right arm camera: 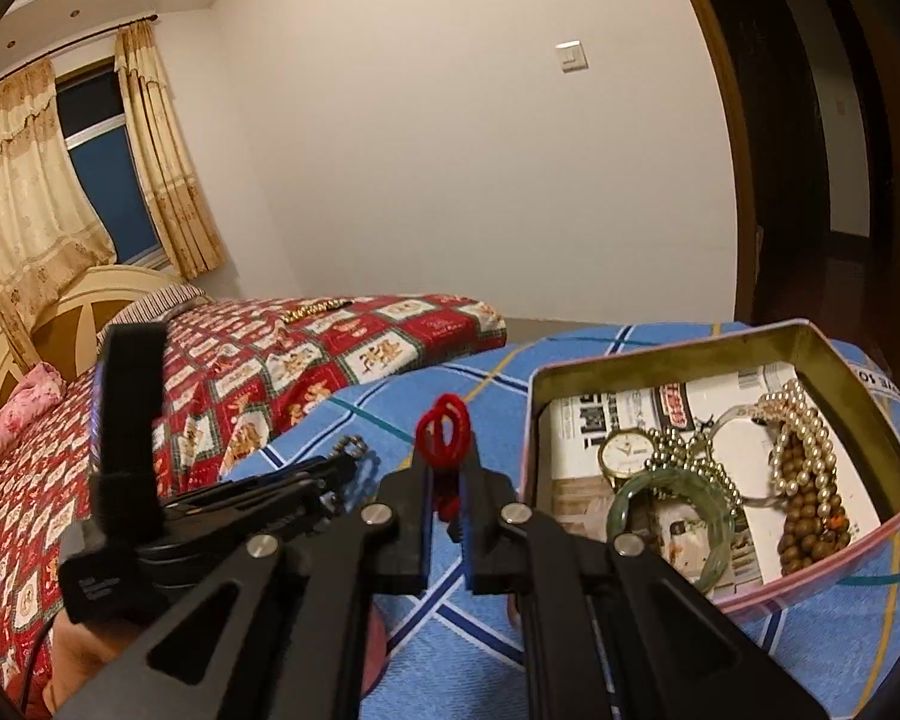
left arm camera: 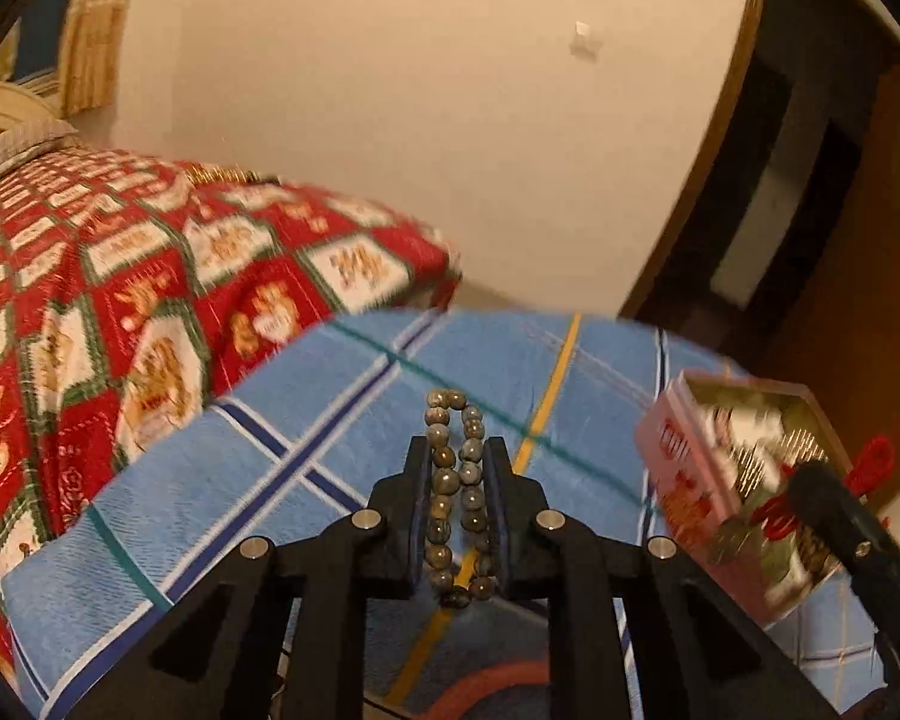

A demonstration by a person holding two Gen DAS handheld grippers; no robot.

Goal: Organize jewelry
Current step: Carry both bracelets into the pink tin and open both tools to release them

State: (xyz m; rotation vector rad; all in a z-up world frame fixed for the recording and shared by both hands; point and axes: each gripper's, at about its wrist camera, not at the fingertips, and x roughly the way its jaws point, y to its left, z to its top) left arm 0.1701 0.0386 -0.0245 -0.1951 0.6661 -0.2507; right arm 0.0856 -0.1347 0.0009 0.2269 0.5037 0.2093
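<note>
left wrist — tongs (left arm camera: 457, 450) near blanket edge (left arm camera: 390, 312)

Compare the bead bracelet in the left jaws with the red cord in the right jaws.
The bead bracelet is a string of round grey-brown stone beads; the red cord is soft twisted thread with no beads.
The bracelet lies lengthwise along the left gripper, squeezed into a narrow double row; the cord sticks up past the right gripper as a small loop.
Both are pinched between shut jaws above the blue checked sheet.
</note>
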